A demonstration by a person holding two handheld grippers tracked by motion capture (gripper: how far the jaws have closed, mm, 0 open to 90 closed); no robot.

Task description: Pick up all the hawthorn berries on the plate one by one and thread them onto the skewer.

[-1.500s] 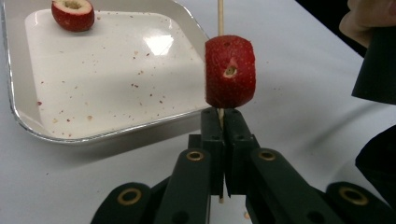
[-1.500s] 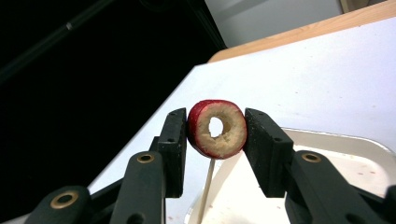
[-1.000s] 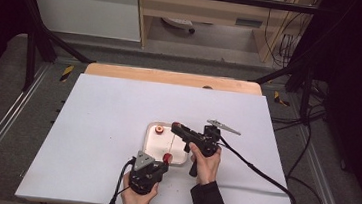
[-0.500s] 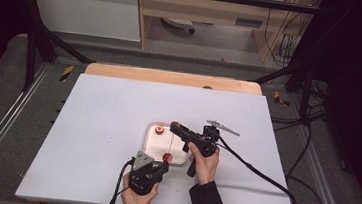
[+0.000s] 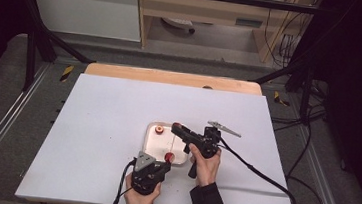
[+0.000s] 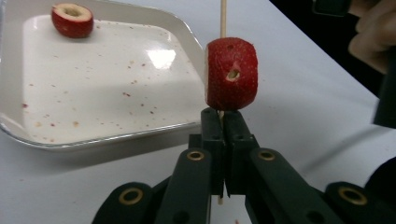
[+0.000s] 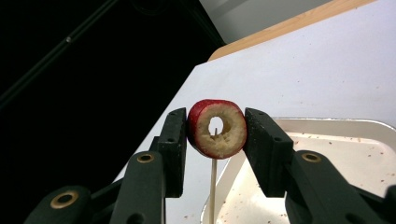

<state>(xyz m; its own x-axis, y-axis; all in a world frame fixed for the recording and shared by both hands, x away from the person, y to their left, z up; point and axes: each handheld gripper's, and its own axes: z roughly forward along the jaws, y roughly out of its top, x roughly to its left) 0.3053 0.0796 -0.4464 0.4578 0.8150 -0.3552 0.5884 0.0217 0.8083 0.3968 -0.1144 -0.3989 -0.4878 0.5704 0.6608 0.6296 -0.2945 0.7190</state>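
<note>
While L tongs (image 6: 223,122) clamp skewer (image 6: 222,18) | R tongs (image 7: 215,140) grip fruit ring (image 7: 217,129)

In the left gripper view the wooden skewer (image 6: 222,18) is cut off by the top edge, and its lower part is hidden between the closed jaws of the left tool (image 6: 223,122); the white tray (image 6: 28,135) is cut by the left edge; a hand (image 6: 373,32) at the top right is blurred and only partly in frame. In the right gripper view the skewer (image 7: 213,186) leaves through the bottom edge, and its tip is just inside the hole of the fruit ring (image 7: 217,128); whether it touches the flesh I cannot tell; the tray (image 7: 336,123) is cut at the right. In the high view the fruit pieces are too small to read.
</note>
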